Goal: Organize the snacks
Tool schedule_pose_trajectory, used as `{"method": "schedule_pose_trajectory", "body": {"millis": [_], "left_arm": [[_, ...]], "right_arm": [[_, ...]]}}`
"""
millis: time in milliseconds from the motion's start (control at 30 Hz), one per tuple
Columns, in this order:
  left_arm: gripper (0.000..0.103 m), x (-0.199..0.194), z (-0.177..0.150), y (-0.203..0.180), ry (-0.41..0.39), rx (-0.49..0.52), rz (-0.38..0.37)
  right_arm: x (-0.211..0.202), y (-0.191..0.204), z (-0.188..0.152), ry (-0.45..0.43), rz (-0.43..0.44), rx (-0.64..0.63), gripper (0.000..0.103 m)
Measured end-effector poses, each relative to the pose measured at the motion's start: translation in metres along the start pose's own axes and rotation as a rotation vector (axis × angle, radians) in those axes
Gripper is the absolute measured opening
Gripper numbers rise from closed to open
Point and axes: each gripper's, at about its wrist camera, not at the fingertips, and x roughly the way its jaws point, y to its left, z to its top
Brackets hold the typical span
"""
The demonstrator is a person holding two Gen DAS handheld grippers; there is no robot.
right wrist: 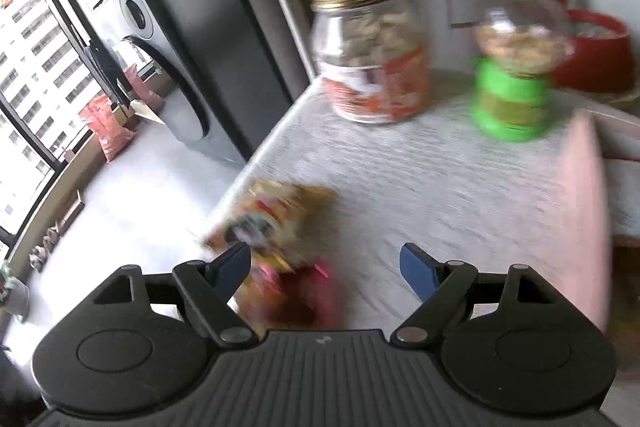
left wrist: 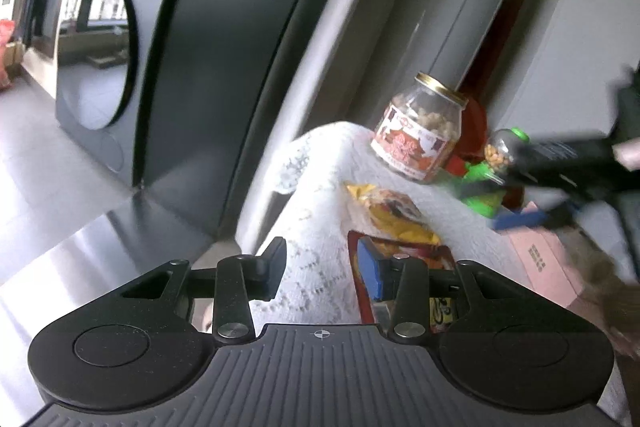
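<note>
A glass jar (left wrist: 418, 135) with a gold lid and red label stands on a white cloth (left wrist: 320, 227); it also shows in the right wrist view (right wrist: 372, 55). A green nut dispenser (right wrist: 516, 59) stands to its right. A yellow snack packet (left wrist: 390, 213) and a red packet (left wrist: 436, 255) lie near the cloth's left edge. My left gripper (left wrist: 324, 261) is open, low over the cloth, its right finger over the red packet. My right gripper (right wrist: 326, 267) is open above both packets (right wrist: 280, 219), and appears blurred in the left wrist view (left wrist: 568, 167).
A pink box (right wrist: 588, 211) stands at the right on the cloth. A red bowl (right wrist: 596, 47) sits behind the dispenser. A dark cabinet side (left wrist: 224, 47) and a front-load washing machine (left wrist: 104, 39) are to the left, across grey floor.
</note>
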Motion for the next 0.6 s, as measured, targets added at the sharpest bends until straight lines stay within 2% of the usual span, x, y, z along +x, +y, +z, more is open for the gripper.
{"method": "schedule_pose_trajectory", "body": {"millis": [133, 233, 267, 300, 333, 367, 467, 600], "left_arm": [[0.044, 0.008, -0.004, 0.000, 0.034, 0.010, -0.027], [0.044, 0.014, -0.006, -0.001, 0.053, 0.009, -0.044], [0.044, 0.016, -0.007, -0.002, 0.060, 0.008, -0.048], [0.044, 0.017, -0.008, -0.002, 0.067, 0.007, -0.054], [0.044, 0.018, -0.009, -0.003, 0.077, 0.007, -0.062], [0.044, 0.020, -0.010, -0.004, 0.087, 0.007, -0.070], [0.044, 0.022, -0.015, -0.011, 0.109, 0.019, -0.093], [0.044, 0.022, -0.023, -0.028, 0.155, 0.048, -0.155]], "right_arm": [[0.061, 0.030, 0.020, 0.086, -0.069, -0.037, 0.082], [0.093, 0.042, 0.023, 0.180, -0.055, -0.056, 0.082], [0.096, 0.044, 0.023, 0.186, -0.061, -0.069, 0.081], [0.094, 0.047, 0.021, 0.168, -0.075, -0.091, 0.078], [0.088, 0.048, 0.018, 0.158, -0.069, -0.121, 0.067], [0.082, 0.048, 0.014, 0.153, -0.066, -0.144, 0.064], [0.056, 0.036, 0.000, 0.138, -0.094, -0.198, 0.059], [0.013, 0.004, -0.027, 0.099, -0.140, -0.199, 0.058]]}}
